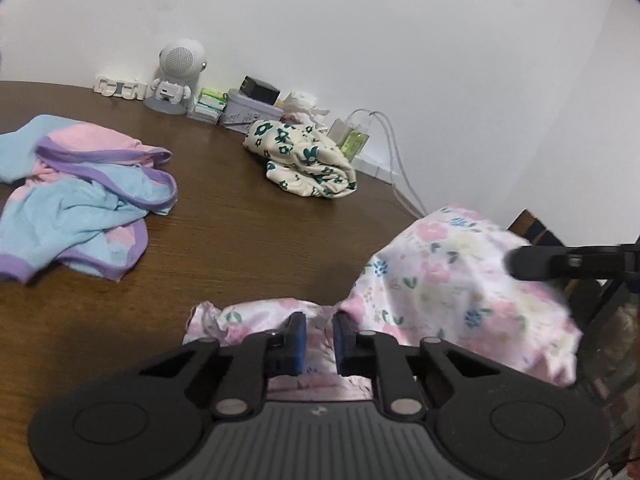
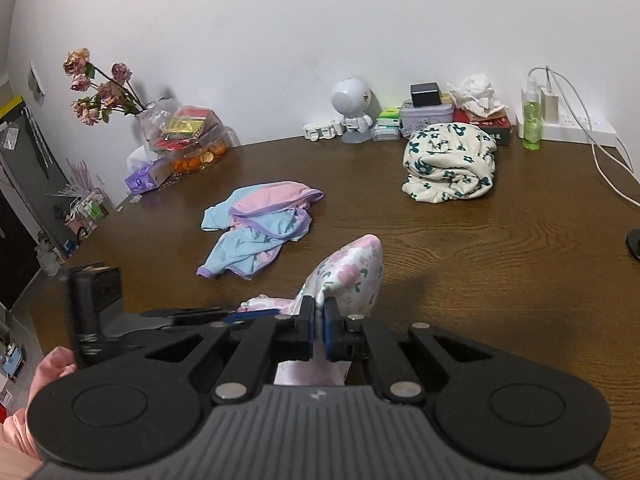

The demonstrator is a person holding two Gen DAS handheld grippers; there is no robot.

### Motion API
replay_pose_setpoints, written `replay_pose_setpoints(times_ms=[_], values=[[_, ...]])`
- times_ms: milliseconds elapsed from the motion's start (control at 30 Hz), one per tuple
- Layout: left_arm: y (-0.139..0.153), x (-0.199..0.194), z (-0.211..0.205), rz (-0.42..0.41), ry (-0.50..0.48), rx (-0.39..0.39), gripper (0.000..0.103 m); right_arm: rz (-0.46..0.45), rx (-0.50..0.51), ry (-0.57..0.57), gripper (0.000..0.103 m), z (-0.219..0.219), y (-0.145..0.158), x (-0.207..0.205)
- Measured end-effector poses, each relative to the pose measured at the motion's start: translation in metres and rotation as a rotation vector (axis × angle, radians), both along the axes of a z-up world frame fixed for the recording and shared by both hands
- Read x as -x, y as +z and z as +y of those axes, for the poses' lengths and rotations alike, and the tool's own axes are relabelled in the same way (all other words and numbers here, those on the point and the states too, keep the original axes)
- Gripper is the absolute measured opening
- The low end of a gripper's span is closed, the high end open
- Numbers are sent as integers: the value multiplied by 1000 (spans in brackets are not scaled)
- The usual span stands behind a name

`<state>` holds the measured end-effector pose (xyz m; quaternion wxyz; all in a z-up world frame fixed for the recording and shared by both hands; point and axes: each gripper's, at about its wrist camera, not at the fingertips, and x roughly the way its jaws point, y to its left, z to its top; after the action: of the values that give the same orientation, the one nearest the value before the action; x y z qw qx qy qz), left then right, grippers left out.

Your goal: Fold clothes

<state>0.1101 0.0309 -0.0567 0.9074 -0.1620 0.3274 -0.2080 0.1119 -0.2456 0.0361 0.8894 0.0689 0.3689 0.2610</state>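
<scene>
A pink floral garment (image 1: pixel 460 292) lies at the near edge of the brown table (image 1: pixel 248 232). My left gripper (image 1: pixel 319 326) has its blue pads a small gap apart with the garment's edge between them. My right gripper (image 2: pixel 319 312) is shut on a fold of the same garment (image 2: pixel 352 272) and lifts it into a peak. It also shows in the left wrist view (image 1: pixel 520 266) at the right. A crumpled blue, pink and purple garment (image 1: pixel 76 196) (image 2: pixel 260 228) lies on the table. A cream bundle with green flowers (image 1: pixel 304 156) (image 2: pixel 452 164) lies near the wall.
A white robot-shaped speaker (image 2: pixel 352 104), tins, boxes and tissues line the wall. A green spray bottle (image 2: pixel 531 120), a power strip and cables are at the back right. Dried flowers (image 2: pixel 100 88) and snack bags stand at the back left. A chair back (image 1: pixel 536 228) is at the right.
</scene>
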Motion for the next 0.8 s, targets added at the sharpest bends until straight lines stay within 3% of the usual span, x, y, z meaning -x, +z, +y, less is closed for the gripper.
replay_pose_setpoints(times_ms=[133,233,433,600,800], values=[[-8,-14,-18,34,0,-54,10,-6,8,35,4,10,1,1],[-11,-20,-24,49,-22,-45,11,-9,7,43,4,14,0,0],[4,3,16,40,37,16,32,-12,7,-1,4,10,0,-7],[8,29,50,10,36,4,32,-20,41,4,4,21,2,-9],[-13,29,49,99,-43,62,31,-50,157,101,4,72,3,-7]])
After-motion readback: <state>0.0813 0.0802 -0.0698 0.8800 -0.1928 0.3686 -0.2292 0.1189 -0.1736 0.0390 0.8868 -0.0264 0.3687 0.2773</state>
